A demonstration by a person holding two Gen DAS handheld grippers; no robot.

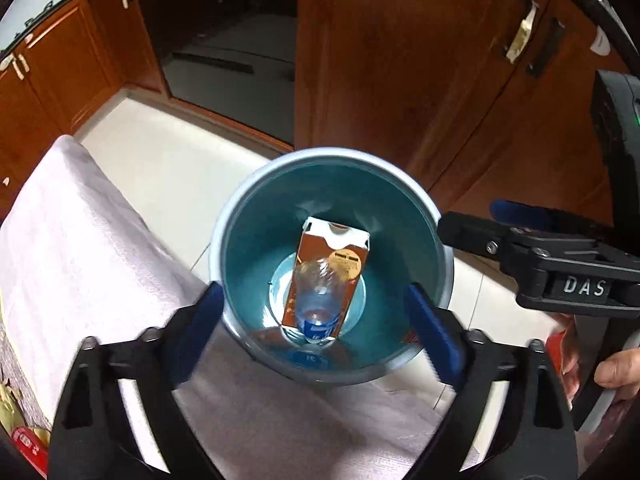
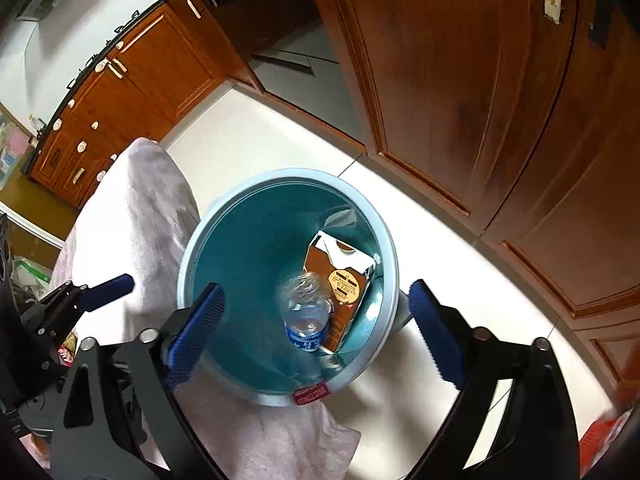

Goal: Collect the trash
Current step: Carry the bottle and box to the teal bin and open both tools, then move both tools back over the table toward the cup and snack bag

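A teal trash bin (image 1: 240, 216) (image 2: 224, 224) stands on the floor beside the cloth-covered table. Inside it lie a brown carton (image 1: 344, 248) (image 2: 352, 276) and a clear plastic bottle with a blue label (image 1: 318, 304) (image 2: 304, 312). My left gripper (image 1: 316, 332) is open and empty above the bin's near rim. My right gripper (image 2: 316, 328) is open and empty above the bin; it also shows in the left wrist view (image 1: 500, 224) at the right. The left gripper shows at the left edge of the right wrist view (image 2: 100, 292).
A pinkish cloth (image 1: 80, 248) (image 2: 148, 200) covers the table by the bin. Wooden cabinets (image 1: 400, 60) (image 2: 460, 80) line the white tiled floor (image 1: 168, 160). Red packaging (image 1: 28, 448) lies on the table at lower left. A red label (image 2: 312, 394) is on the bin's rim.
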